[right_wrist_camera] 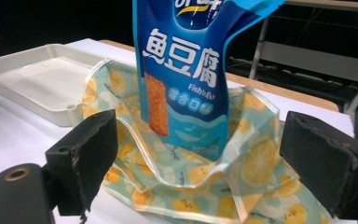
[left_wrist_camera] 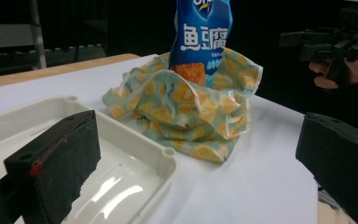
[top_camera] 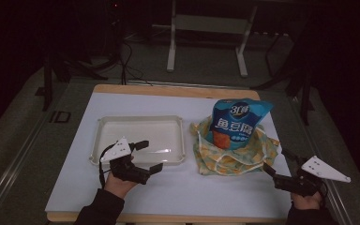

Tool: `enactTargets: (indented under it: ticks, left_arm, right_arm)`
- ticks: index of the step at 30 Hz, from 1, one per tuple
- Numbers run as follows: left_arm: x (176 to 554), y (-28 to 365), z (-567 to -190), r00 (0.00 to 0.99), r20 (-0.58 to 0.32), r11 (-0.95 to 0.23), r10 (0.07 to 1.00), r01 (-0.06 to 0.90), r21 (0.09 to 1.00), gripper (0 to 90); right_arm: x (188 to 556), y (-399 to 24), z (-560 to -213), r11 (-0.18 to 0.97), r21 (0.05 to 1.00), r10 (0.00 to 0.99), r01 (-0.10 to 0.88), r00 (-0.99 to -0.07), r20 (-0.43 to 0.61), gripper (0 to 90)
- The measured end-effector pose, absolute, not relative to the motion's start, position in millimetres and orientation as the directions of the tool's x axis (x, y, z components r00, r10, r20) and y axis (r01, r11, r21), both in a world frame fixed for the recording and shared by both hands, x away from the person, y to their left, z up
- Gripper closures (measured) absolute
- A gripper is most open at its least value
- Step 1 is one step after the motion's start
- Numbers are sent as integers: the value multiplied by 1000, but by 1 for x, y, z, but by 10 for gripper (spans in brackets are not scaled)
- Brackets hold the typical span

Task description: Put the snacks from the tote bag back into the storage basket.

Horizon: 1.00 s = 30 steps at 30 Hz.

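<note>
A: Item one, room. What do you have around your work?

B: Your table (top_camera: 75, 187) has a white top with bare surface along the near edge, between your two hands. The tray (top_camera: 104, 123) sits left of centre, its near rim just ahead of your left gripper (top_camera: 148, 156). The blue pouch (top_camera: 236, 123) stands upright right of centre, inside the crumpled lemon-print bag (top_camera: 215, 157), near the table's right edge. Tray and bag lie close, with a narrow strip of table between them.

A: Item two, left gripper?

B: Jaws spread wide, holding nothing. In the left gripper view one jaw hangs over the tray's (left_wrist_camera: 135, 140) corner; whether it touches the rim you cannot tell. The bag (left_wrist_camera: 200, 126) lies beyond the gap.

A: Item three, right gripper?

B: Your right gripper (top_camera: 276, 162) sits just beside the bag's right side, jaws spread wide, empty. In the right gripper view the pouch (right_wrist_camera: 186, 84) and bag (right_wrist_camera: 256, 163) stand between the jaws, apart from both.
</note>
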<state>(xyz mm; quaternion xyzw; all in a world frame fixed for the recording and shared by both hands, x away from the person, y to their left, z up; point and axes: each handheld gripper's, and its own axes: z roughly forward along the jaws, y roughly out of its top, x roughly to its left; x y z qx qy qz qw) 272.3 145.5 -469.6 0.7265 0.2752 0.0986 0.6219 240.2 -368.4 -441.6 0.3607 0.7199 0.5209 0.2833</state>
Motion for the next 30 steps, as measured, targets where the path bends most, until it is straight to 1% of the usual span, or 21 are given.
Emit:
enactTargets:
  ticks: [7, 13, 14, 16, 17, 20, 21, 22, 24, 25, 27, 29, 30]
  left_arm:
    - [288, 127, -463, 848, -190, -92, 495, 269, 959, 4]
    - [301, 111, -457, 872, -175, -113, 458, 252, 961, 5]
    - [304, 109, -456, 875, -177, -117, 451, 254, 960, 5]
    - [309, 103, -453, 884, -168, -127, 436, 246, 961, 24]
    - [313, 97, -451, 890, -161, -132, 426, 237, 962, 24]
    - [318, 89, -447, 895, -148, -140, 422, 225, 964, 25]
    - [321, 86, -446, 898, -142, -141, 416, 218, 966, 51]
    - [323, 83, -445, 900, -137, -145, 414, 214, 966, 51]
    - [329, 75, -442, 904, -125, -163, 409, 207, 965, 53]
    - [333, 70, -441, 906, -123, -166, 404, 205, 965, 53]
    - [338, 63, -439, 908, -122, -168, 401, 204, 964, 61]
    - [345, 55, -437, 913, -122, -179, 389, 205, 962, 91]
    - [347, 51, -437, 916, -120, -188, 383, 204, 961, 91]
  right_arm:
    - [254, -359, -435, 205, 954, 793, 219, -608, -31, 110]
    - [267, -355, -429, 217, 954, 753, 205, -657, -31, 112]
    - [271, -354, -428, 216, 954, 732, 209, -681, -16, 134]
    - [273, -354, -428, 219, 954, 724, 206, -690, -17, 136]
    - [278, -353, -427, 220, 955, 697, 198, -717, -12, 148]
    - [281, -352, -427, 227, 956, 690, 186, -723, -23, 154]
    - [286, -351, -426, 247, 950, 691, 192, -722, -33, 159]
    - [286, -351, -426, 247, 950, 691, 192, -722, -33, 159]
    - [292, -350, -426, 253, 948, 690, 193, -723, -37, 194]
    - [292, -350, -426, 253, 948, 690, 193, -723, -37, 194]
    - [298, -352, -425, 235, 950, 686, 204, -727, -13, 244]
    - [303, -353, -426, 236, 949, 689, 210, -725, -11, 254]
    - [303, -353, -426, 236, 949, 689, 210, -725, -11, 254]
